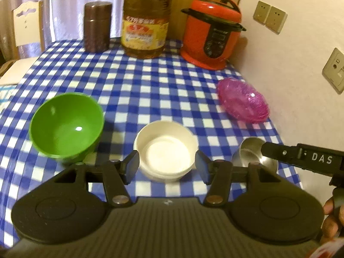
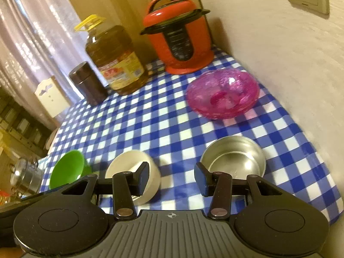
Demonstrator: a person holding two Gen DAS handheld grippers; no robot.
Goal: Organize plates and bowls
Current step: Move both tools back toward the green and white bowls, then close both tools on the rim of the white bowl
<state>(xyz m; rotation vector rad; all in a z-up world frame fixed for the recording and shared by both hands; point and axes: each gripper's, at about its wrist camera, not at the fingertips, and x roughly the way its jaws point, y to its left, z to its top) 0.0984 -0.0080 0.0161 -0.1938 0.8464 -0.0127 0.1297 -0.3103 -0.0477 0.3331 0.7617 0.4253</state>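
Observation:
On the blue checked tablecloth stand a green bowl, a white bowl, a steel bowl and a pink glass bowl. My left gripper is open, its jaws on either side of the white bowl, just in front of it. My right gripper is open and empty, above the cloth between the white bowl and the steel bowl. The green bowl is at the left and the pink bowl lies farther back. The right gripper's finger shows beside the steel bowl.
At the table's back stand a brown canister, a large oil bottle and a red pressure cooker. A wall with sockets runs along the right edge. A white chair is at the far left.

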